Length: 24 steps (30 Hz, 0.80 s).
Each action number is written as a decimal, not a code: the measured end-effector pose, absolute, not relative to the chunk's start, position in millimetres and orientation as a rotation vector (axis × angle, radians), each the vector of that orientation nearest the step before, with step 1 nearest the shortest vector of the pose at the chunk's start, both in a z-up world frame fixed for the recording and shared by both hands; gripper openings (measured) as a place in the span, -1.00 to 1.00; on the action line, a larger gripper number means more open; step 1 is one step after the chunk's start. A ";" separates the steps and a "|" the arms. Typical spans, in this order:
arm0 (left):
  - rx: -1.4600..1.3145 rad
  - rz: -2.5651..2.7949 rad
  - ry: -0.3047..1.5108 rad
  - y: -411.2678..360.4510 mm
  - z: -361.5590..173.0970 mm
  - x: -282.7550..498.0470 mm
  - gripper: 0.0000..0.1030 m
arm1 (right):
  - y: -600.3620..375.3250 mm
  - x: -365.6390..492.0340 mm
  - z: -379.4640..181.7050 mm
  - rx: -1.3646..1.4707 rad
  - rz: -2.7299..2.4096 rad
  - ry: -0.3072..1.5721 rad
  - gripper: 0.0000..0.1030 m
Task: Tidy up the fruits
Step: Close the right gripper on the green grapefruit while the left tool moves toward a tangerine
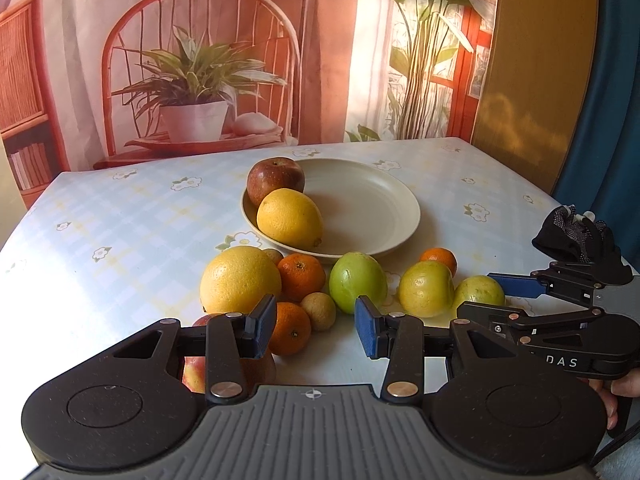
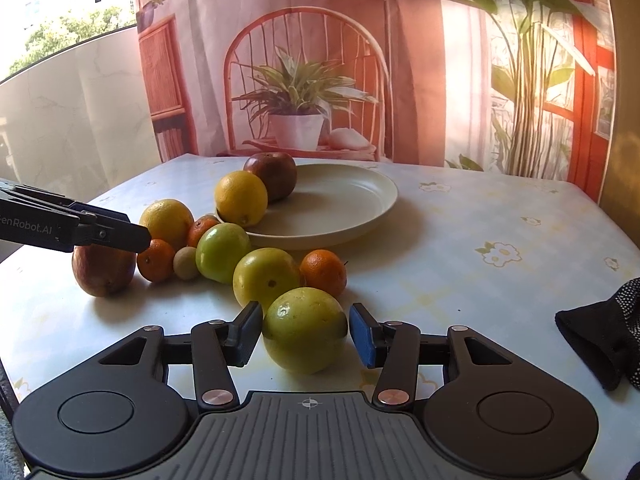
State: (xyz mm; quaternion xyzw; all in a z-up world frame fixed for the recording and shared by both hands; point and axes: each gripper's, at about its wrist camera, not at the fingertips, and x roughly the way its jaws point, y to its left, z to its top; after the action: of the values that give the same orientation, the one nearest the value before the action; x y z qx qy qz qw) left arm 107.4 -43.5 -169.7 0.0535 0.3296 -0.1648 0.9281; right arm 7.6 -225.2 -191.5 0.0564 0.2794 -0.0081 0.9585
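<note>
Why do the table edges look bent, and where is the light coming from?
Left wrist view: the fisheye lens bows the table edges; warm light tints the backdrop orange. Right wrist view: the same curving; the window at upper left is washed out, and the plate and fruits cast soft shadows towards the right and the camera.

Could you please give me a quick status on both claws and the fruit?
Right claw open around a green fruit, pads not yet pressing. Left claw open, empty. Plate holds apple and lemon. Nothing blocking.
</note>
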 end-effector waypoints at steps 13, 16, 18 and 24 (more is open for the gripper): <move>0.146 -0.319 0.703 -47.0 -177.9 112.5 -0.12 | -225.8 6.5 -190.9 0.121 -0.014 0.564 -0.17; 0.182 -0.316 0.708 -50.6 -181.3 117.7 -0.13 | -225.5 6.3 -190.7 0.124 -0.013 0.564 -0.17; 0.197 -0.310 0.717 -52.7 -182.0 121.8 -0.12 | -225.5 6.4 -190.6 0.124 -0.013 0.564 -0.17; 0.231 -0.307 0.745 -57.9 -184.4 129.0 -0.12 | -226.3 6.7 -190.4 0.130 -0.011 0.563 -0.17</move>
State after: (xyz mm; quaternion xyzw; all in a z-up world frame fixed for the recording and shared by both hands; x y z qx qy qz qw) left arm 129.0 -57.9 -184.4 0.1123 0.3618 -0.1492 0.9134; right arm 6.7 -226.3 -190.4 0.0642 0.2778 -0.0053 0.9585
